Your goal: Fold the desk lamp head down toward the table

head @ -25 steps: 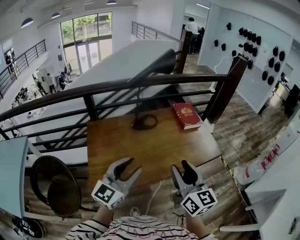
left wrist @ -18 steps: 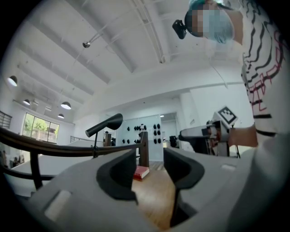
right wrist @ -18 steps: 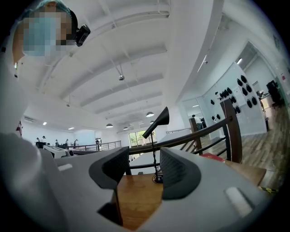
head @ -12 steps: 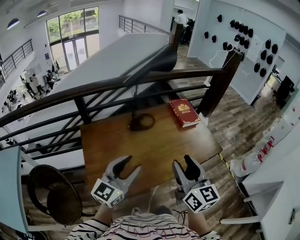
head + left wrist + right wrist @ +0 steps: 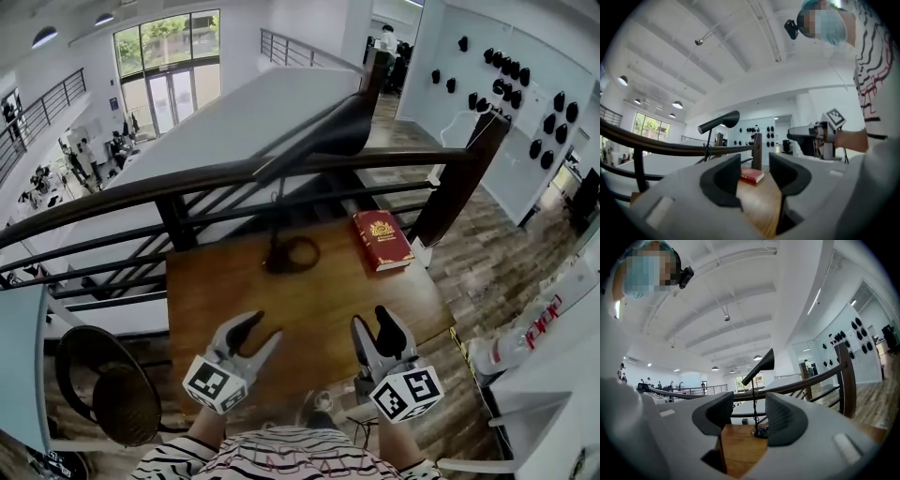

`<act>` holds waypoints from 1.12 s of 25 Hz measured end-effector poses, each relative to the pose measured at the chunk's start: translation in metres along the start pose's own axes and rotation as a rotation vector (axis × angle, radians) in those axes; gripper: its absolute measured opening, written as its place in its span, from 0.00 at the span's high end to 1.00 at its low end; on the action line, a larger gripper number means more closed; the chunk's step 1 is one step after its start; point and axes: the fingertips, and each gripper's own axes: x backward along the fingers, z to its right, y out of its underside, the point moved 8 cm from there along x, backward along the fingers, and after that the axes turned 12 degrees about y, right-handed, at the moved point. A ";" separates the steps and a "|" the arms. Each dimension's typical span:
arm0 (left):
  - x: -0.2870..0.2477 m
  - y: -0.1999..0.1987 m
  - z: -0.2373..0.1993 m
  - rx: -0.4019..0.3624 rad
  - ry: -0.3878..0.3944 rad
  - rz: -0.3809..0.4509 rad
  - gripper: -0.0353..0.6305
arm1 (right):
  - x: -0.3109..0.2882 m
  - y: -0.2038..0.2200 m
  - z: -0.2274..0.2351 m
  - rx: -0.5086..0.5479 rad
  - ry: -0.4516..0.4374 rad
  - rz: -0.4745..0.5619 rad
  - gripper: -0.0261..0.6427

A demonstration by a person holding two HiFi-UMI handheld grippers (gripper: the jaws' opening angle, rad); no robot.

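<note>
A black desk lamp stands at the far side of the wooden table. Its cone-shaped head is raised above the railing, on a thin stem over a ring base. My left gripper hovers over the table's near edge, open and empty. Beside it my right gripper is also open and empty. Both point level at the lamp, well short of it. The left gripper view shows the lamp head beyond the left gripper. The right gripper view has the head and base between the jaws of the right gripper, far off.
A red book lies at the table's far right corner. A dark railing runs just behind the table, with a post at the right. A black round chair stands to the left, and white furniture to the right.
Both grippers have moved forward from the table's near edge to over its front part, toward the lamp. The lamp and book have not moved.
</note>
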 end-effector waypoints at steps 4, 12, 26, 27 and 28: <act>-0.028 0.000 -0.016 -0.016 -0.055 -0.009 0.67 | -0.030 -0.013 0.023 0.053 -0.059 0.003 0.66; -0.106 0.010 -0.049 -0.024 -0.133 -0.021 0.67 | -0.099 -0.052 0.079 0.228 -0.174 0.033 0.66; -0.174 0.028 -0.107 -0.090 -0.380 -0.089 0.67 | -0.220 -0.125 0.133 0.458 -0.386 0.170 0.66; -0.174 0.027 -0.112 -0.092 -0.384 -0.091 0.67 | -0.226 -0.130 0.130 0.470 -0.389 0.184 0.66; -0.174 0.025 -0.117 -0.096 -0.384 -0.093 0.67 | -0.233 -0.136 0.126 0.483 -0.390 0.197 0.66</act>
